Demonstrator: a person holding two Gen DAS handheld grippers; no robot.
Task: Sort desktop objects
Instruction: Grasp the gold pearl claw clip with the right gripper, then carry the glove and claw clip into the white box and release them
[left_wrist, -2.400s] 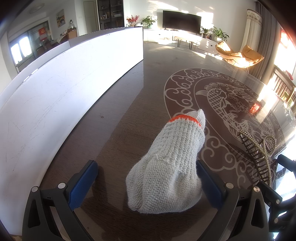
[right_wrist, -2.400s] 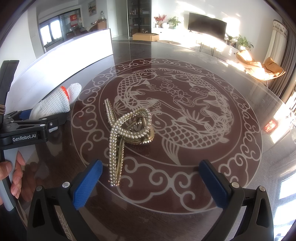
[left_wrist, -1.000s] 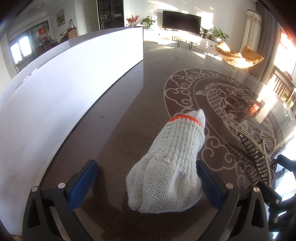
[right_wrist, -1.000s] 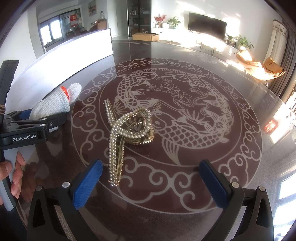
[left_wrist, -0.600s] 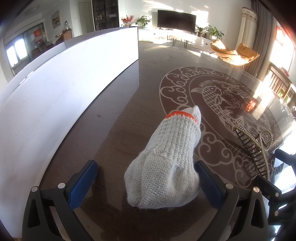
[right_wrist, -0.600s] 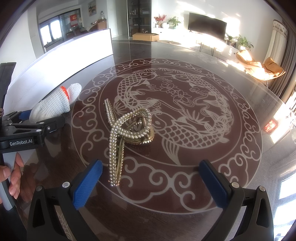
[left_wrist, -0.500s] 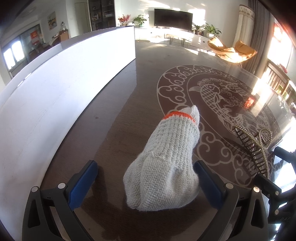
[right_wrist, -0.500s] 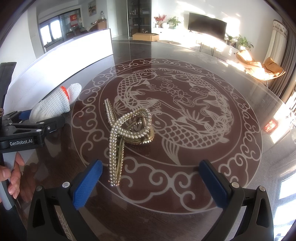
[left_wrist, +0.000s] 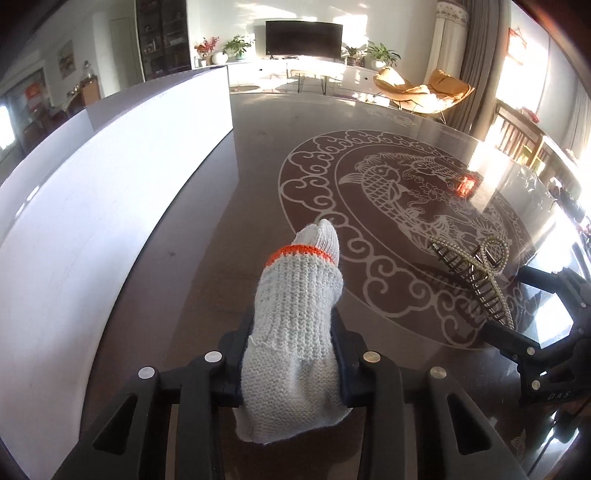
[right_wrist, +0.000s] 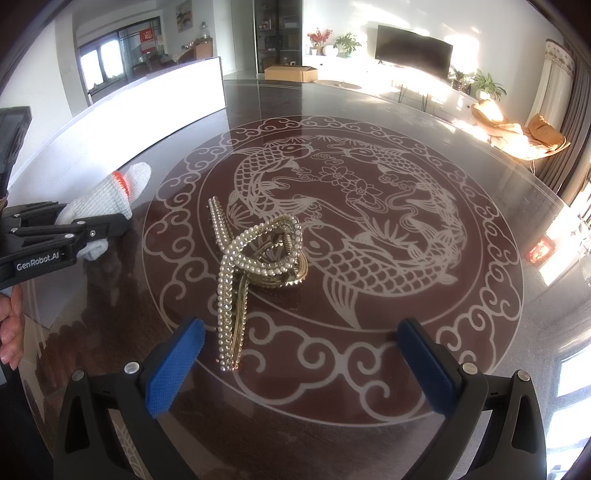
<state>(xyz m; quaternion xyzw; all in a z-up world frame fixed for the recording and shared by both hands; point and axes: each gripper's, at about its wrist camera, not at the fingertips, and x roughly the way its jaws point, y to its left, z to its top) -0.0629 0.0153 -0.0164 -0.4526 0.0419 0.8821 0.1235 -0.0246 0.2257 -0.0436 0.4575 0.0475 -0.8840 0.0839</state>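
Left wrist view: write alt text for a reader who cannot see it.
The left claw is shut on a grey knitted glove with an orange band, having just closed its jaws on it above a dark table inlaid with a fish design. A pearl hair clip lies to the right, and a long white panel runs along the left.

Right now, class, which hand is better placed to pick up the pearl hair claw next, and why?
The right: its gripper is open and empty, just short of the hair claw. The left gripper is shut on the glove.
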